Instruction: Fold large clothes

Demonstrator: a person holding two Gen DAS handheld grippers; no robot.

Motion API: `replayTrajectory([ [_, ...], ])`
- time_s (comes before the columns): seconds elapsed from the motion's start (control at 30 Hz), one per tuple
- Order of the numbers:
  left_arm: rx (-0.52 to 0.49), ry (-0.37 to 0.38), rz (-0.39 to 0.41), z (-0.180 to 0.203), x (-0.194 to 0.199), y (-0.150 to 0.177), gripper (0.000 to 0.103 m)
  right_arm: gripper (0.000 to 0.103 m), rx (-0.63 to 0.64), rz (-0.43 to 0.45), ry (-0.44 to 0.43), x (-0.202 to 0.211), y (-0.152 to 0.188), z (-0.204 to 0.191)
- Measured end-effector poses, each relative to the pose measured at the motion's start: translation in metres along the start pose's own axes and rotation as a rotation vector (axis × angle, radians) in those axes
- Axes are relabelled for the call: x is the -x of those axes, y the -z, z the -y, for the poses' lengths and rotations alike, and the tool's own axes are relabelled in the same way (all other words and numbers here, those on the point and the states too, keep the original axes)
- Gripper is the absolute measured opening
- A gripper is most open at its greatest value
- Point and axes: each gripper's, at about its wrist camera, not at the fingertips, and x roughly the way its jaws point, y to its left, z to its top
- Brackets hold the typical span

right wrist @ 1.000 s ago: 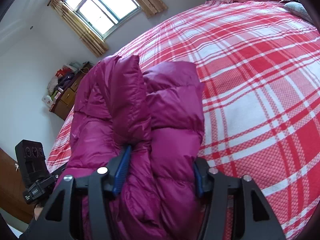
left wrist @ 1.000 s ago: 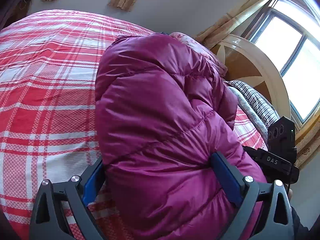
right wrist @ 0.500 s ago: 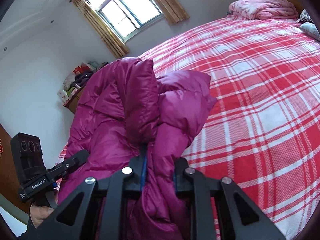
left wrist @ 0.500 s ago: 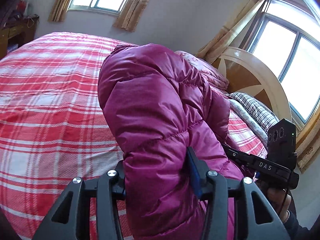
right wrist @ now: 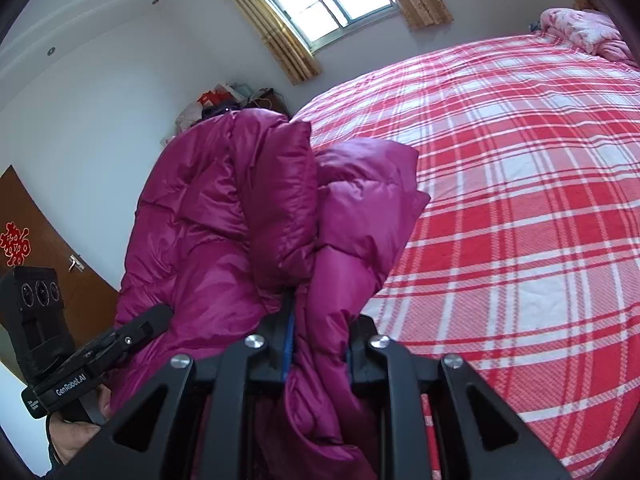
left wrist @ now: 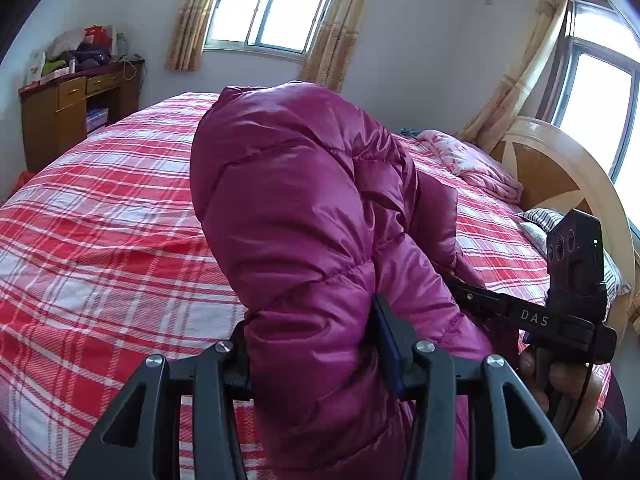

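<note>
Both claws are clamped on the jacket (left wrist: 304,208), and it hangs bunched above the bed (left wrist: 100,216). The left claw (left wrist: 316,344) squeezes a thick puffy roll; the right claw (right wrist: 318,340) pinches a thinner gathered fold. This looks light, soft and springy, with a shiny shell that could well slide out of a shallow bite. Better to hold at a seam or hem, deep between the fingers, where padding compresses.

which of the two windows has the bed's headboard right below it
The side window, at the right edge of the left wrist view. The pale wooden headboard stands directly below it; the other window sits in the far wall, beyond the bed's opposite end.
</note>
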Motion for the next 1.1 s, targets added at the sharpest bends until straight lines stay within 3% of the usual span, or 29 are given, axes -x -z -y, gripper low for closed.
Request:
replayTrajectory([
  [0.57,0.094,-0.102,0.006,-0.059,0.019,0.018,0.048,0.022,0.091,-0.113,-0.036,-0.081,-0.003,-0.041],
  [1.1,0.130,-0.132,-0.033,-0.082,0.018,0.032,0.048,0.022,0.102,-0.174,-0.032,-0.114,0.003,-0.048],
])
